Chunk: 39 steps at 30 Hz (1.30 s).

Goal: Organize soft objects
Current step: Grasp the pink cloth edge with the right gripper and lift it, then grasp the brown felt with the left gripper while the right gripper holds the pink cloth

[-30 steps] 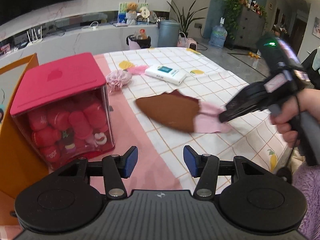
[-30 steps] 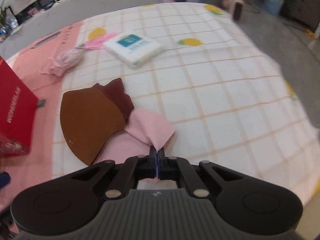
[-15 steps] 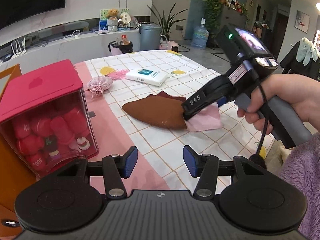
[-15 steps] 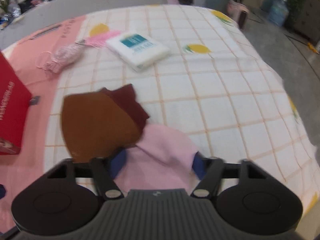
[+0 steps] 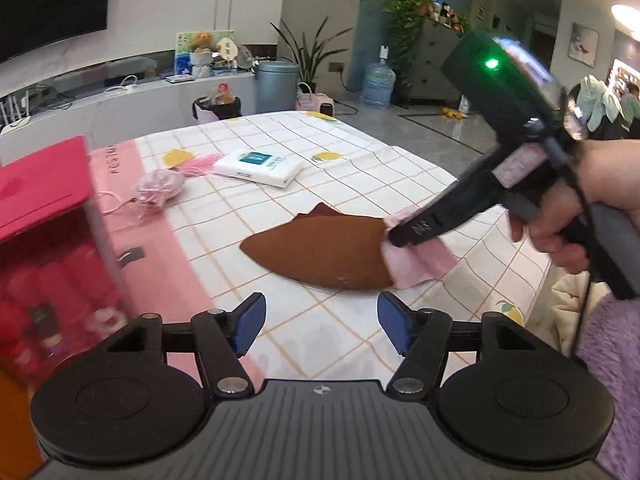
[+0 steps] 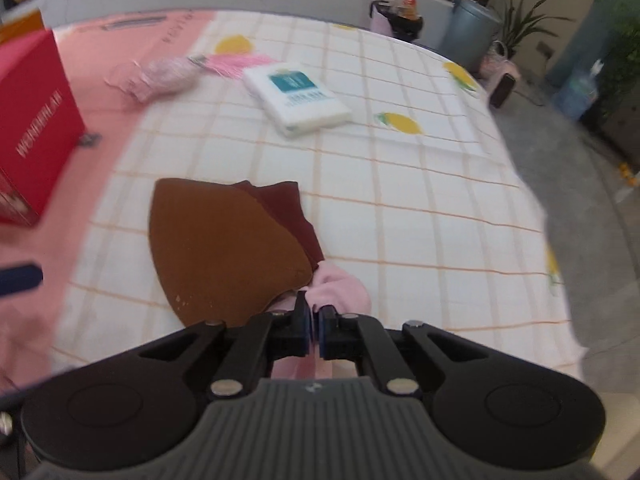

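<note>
A: Surface?
B: Checked tablecloth (image 5: 360,160), tiled floor (image 5: 440,128) upper right. Pink cloth (image 6: 340,286) lower centre, pinched by right gripper (image 6: 315,330).
A: Left gripper (image 5: 321,326)?
B: Just widened, jaws empty.

The red-lidded box (image 5: 48,248) is cut off by the left edge of the left wrist view, and the red things inside it are smeared by blur and cannot be told apart. In the right wrist view only one red corner of it is seen. The pink cloth (image 6: 340,284) is largely covered there by the brown cloth (image 6: 224,256) and the closed jaws of the right gripper (image 6: 315,330). Only a strip of the dark red cloth (image 6: 288,208) is shown. The print on the white packet (image 6: 298,98) is too blurred to be read.
</note>
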{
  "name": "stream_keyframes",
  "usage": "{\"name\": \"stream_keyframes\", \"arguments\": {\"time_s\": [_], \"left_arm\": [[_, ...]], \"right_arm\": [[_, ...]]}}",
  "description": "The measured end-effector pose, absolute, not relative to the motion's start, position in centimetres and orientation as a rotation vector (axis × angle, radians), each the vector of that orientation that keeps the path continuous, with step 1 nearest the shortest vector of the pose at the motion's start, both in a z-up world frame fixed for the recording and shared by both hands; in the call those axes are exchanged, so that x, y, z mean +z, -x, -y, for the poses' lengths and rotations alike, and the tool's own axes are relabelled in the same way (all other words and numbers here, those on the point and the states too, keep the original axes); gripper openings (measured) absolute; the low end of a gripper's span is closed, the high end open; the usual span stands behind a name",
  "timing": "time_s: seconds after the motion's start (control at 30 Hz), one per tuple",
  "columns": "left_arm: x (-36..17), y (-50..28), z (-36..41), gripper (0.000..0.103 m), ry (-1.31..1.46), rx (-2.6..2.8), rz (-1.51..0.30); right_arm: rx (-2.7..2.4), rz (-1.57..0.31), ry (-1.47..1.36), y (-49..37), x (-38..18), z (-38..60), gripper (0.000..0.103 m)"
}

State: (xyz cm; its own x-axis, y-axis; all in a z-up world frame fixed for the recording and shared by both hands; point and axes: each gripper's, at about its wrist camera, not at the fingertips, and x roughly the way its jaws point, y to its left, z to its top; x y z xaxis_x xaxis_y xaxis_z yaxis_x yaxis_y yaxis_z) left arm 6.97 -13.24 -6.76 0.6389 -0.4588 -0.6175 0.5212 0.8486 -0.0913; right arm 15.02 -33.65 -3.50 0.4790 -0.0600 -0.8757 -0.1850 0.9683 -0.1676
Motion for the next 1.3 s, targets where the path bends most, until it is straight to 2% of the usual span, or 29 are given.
{"name": "stream_keyframes", "arguments": {"time_s": [0.07, 0.13, 0.4, 0.67, 0.8, 0.87, 0.9, 0.93, 1.0, 1.13, 1.3], "left_arm": [[-7.3, -7.9, 14.1, 0.078, -0.093, -0.562, -0.688], [-7.9, -8.7, 15.1, 0.086, -0.089, -0.565, -0.68], [-10.2, -13.5, 19.3, 0.093, -0.298, -0.815, -0.786], [-10.4, -15.3, 21.4, 0.093, -0.467, -0.884, -0.761], [-10.3, -16.2, 21.3, 0.084, -0.434, -0.91, -0.786], [-10.3, -16.3, 21.0, 0.073, -0.422, -0.907, -0.79], [-10.0, -16.4, 21.0, 0.054, -0.418, -0.887, -0.806], [-9.6, -16.5, 20.9, 0.029, -0.417, -0.858, -0.822], [-8.9, -17.0, 20.3, 0.012, -0.371, -0.805, -0.867], [-8.8, -17.0, 18.6, 0.007, -0.306, -0.824, -0.934], [-8.3, -15.3, 16.3, 0.006, -0.213, -0.769, -0.934]], "right_arm": [[0.081, -1.068, 0.234, -14.9, -3.2, 34.3, 0.001], [0.096, -1.062, 0.203, -14.8, -2.8, 34.9, 0.001], [0.112, -1.093, 0.209, -14.9, -4.0, 36.1, 0.001], [0.145, -1.088, 0.224, -15.0, -4.3, 35.6, 0.001], [0.139, -1.066, 0.193, -14.7, -3.8, 36.1, 0.001], [0.138, -1.066, 0.196, -14.7, -3.8, 36.0, 0.001], [0.137, -1.066, 0.201, -14.7, -3.8, 35.9, 0.001], [0.138, -1.067, 0.204, -14.7, -3.8, 35.9, 0.001], [0.142, -1.071, 0.201, -14.7, -3.9, 35.8, 0.001], [0.13, -1.073, 0.187, -14.8, -3.8, 36.1, 0.001], [0.132, -1.075, 0.186, -14.8, -3.9, 36.0, 0.001]]}}
